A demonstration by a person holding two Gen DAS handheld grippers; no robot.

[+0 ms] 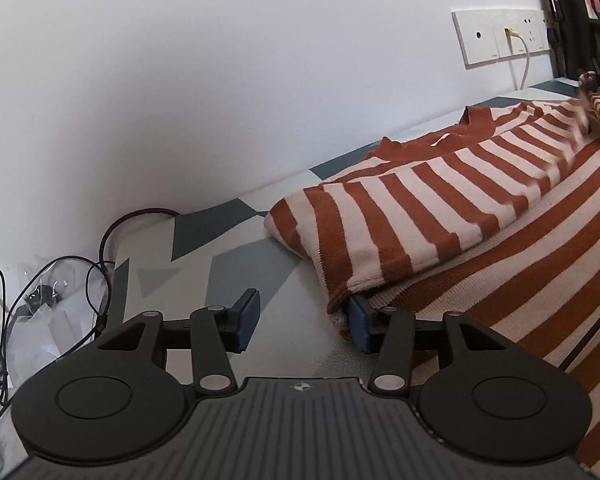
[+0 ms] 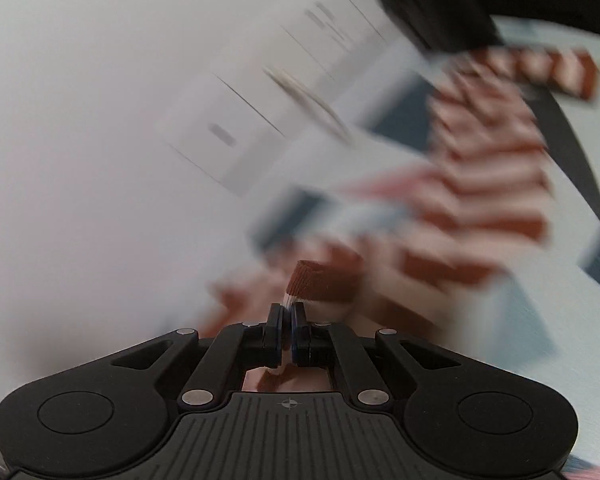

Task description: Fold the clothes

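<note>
Sweater (image 1: 440,216) fabric is pinched between the closed fingers of your right gripper (image 2: 287,322), which holds a rust-coloured ribbed cuff (image 2: 320,282) just past its tips, while the view around it is heavily smeared, so the exact line of the sleeve cannot be read. That blur suggests a fast swing, and a fast swing on so small a bite of knit could pull the cuff free or drag the whole garment across the patterned tabletop (image 1: 228,264). Your left gripper (image 1: 304,326) stands wide apart, clamping nothing; its right pad (image 1: 358,322) sits against the near folded edge of the striped cloth, its left pad (image 1: 247,318) over bare table. With no hold on that side, nothing anchors the folded sleeve lying over the body, and a tug from the right may open that fold or skew it. The sweater itself lies spread on the table along the wall, collar toward the socket plate (image 1: 500,36). Loose cables (image 1: 100,264) hang off the table's far-left corner, and a dark bottle (image 1: 568,20) stands at the far end: a wide sweep could catch either.
</note>
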